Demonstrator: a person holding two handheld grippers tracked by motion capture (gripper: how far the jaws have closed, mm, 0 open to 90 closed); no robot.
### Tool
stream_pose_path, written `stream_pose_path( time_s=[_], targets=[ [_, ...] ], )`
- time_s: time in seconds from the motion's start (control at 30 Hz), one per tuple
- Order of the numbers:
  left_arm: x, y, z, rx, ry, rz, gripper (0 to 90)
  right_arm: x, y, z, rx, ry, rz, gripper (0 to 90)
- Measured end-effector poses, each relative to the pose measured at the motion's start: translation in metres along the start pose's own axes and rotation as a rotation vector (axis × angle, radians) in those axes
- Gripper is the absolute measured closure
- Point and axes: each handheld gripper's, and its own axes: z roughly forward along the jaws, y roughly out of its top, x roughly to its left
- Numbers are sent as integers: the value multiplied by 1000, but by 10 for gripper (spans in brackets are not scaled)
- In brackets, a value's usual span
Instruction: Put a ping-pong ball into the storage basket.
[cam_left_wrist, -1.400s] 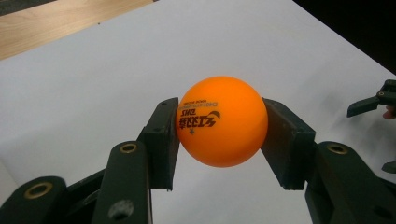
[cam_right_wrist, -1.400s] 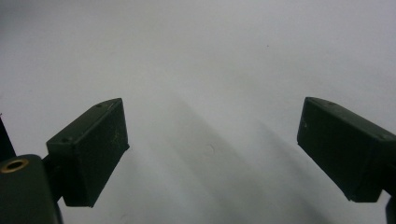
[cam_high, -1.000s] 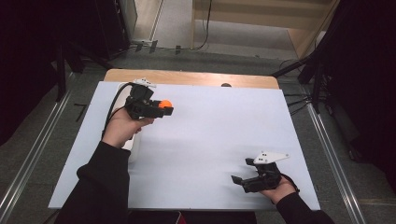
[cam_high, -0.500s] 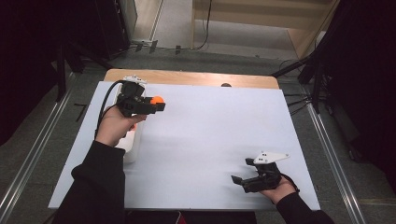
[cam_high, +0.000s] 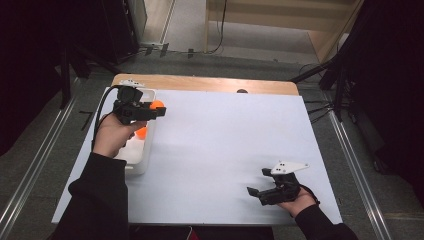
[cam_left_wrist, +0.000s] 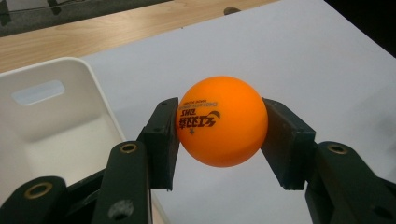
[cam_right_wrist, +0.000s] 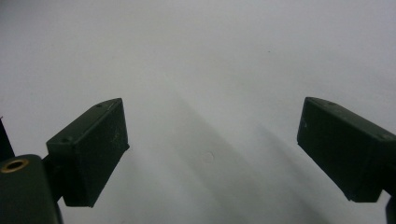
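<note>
Two hand-held grippers are in play. At the upper left of the high view, the left hand-held gripper is clamped on a round orange plastic ball just over the rim of a white plastic bin holding another orange ball. At lower right, the right hand-held gripper rests jaws apart on the white worktop.

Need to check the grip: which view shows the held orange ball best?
The left gripper view: the orange ball sits large and sharp, pinched between the left hand-held gripper jaws. The high view shows it small above the white bin.
</note>
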Motion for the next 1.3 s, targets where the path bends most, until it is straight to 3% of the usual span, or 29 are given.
stream_pose_path(
  time_s=[0.6, 0.93, 1.3],
  targets=[
    [19, -6, -9, -38, 57, -69, 504, 0, 3, 4, 1, 8, -15, 74],
    [23, -6, -11, -79, 114, -100, 504, 0, 3, 4, 2, 7, -13, 73],
    [31, -10, -6, -85, 175, -139, 504, 1, 3, 4, 2, 8, -13, 73]
  ],
)
